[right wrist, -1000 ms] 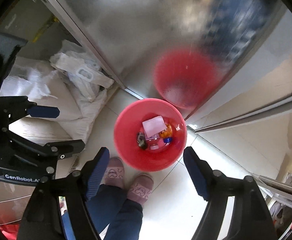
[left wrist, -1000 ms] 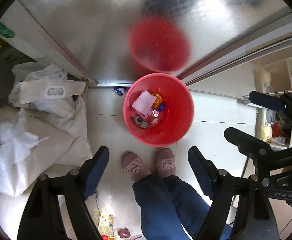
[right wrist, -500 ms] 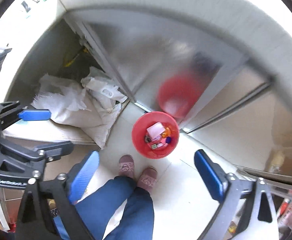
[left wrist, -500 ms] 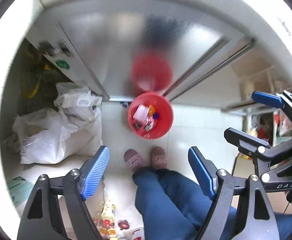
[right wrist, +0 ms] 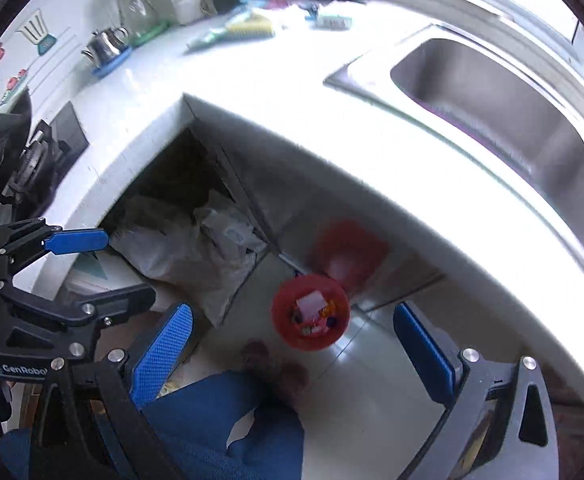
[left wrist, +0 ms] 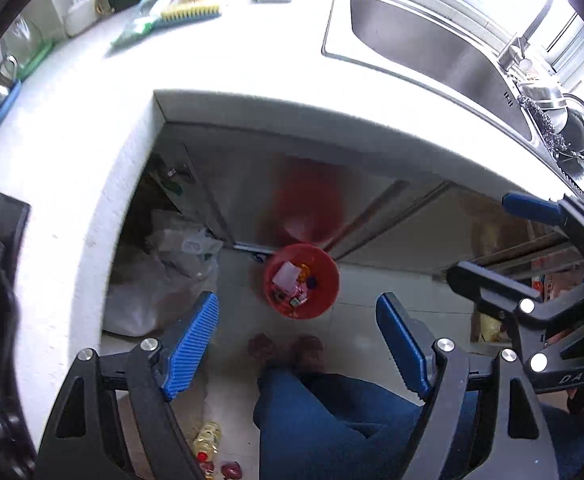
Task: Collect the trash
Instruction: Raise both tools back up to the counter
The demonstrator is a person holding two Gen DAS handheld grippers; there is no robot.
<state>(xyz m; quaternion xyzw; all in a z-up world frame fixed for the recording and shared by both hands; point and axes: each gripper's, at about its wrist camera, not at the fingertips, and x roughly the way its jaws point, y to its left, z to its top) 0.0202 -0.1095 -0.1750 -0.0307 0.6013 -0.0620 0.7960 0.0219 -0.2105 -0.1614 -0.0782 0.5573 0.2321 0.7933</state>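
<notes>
A red trash bin (left wrist: 300, 280) stands on the tiled floor by the steel cabinet, far below both grippers; it also shows in the right wrist view (right wrist: 310, 311). It holds a white paper scrap (left wrist: 284, 273) and small colourful wrappers. My left gripper (left wrist: 296, 334) is open and empty, high above the floor. My right gripper (right wrist: 292, 352) is open and empty, also high up. Each gripper shows at the edge of the other's view. Packets and a yellow-bristled brush (left wrist: 190, 11) lie at the back of the white countertop (left wrist: 92, 112).
A steel sink (left wrist: 419, 44) is set in the counter at right, with pots beside it. White bags (left wrist: 160, 280) fill the open space under the counter. The person's legs and slippers (left wrist: 288, 348) stand by the bin. A kettle (right wrist: 106, 50) sits back left.
Both grippers have risen from just above the bin to above counter height. The bin now looks small, and the countertop and sink have come into view. Both stay open.
</notes>
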